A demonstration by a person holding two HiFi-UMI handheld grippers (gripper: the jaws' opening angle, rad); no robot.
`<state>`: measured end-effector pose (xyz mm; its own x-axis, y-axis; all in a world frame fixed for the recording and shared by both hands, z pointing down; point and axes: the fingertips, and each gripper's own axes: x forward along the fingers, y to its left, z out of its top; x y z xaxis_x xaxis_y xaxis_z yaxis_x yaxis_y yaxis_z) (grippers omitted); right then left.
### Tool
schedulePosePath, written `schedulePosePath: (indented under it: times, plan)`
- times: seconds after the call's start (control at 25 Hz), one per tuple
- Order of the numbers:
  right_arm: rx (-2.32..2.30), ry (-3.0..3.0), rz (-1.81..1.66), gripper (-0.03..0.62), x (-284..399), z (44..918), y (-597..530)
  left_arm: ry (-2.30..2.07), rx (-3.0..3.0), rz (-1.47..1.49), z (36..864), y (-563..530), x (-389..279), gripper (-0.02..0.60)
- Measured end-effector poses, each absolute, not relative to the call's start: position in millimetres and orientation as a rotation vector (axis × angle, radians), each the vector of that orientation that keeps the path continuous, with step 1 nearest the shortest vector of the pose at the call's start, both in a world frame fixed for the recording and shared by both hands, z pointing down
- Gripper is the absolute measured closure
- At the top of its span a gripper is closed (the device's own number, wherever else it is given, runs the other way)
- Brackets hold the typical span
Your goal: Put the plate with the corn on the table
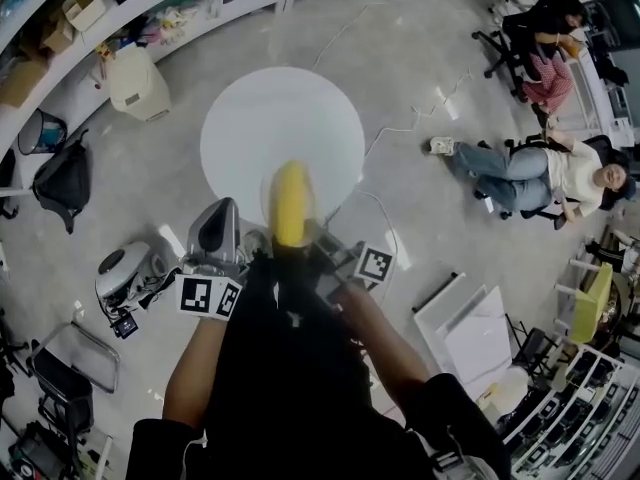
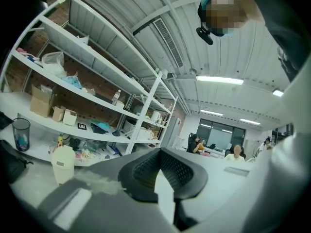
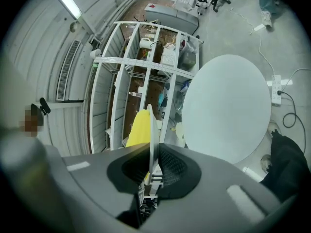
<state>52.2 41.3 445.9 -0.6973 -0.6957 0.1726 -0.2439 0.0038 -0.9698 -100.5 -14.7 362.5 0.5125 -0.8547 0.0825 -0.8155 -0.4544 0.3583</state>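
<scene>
The plate with the yellow corn on it is off the table, carried in the air. In the head view it overlaps the near edge of the round white table.

The right gripper pinches the plate's near rim. In the right gripper view its pads are pressed on the thin rim, the plate shows edge-on, and the corn lies against one face.

The left gripper hangs just beside the plate and apart from it. Its jaws stand slightly spread, with a narrow pale gap between the pads and nothing in them.

Beyond the table stand a white bin and a long white shelving rack. People sit on chairs well apart from it.
</scene>
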Motion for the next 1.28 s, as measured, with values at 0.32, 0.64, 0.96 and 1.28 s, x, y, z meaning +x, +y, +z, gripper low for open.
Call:
schedulePosePath:
  times: [0.32, 0.64, 0.96, 1.28]
  plan:
    - [-0.939, 1.938, -1.73, 0.549, 55.3, 480.2, 7.8, -1.41, 2.389, -0.134, 399.2, -48.2, -99.4, 0.578]
    - [-0.924, 1.958, -1.762, 0.549, 56.7, 541.9, -23.6, -1.435, 2.363, -0.111, 449.9, -74.5, -94.9, 0.578]
    - [-0.901, 1.934, -1.808, 0.549, 53.1, 593.7, -48.6, -1.445, 2.321, -0.121, 499.0, -93.7, -91.8, 0.578]
    - [-0.883, 1.899, -1.851, 0.549, 30.7, 616.8, -67.7, -1.458, 2.297, -0.141, 524.5, -109.0, -96.9, 0.578]
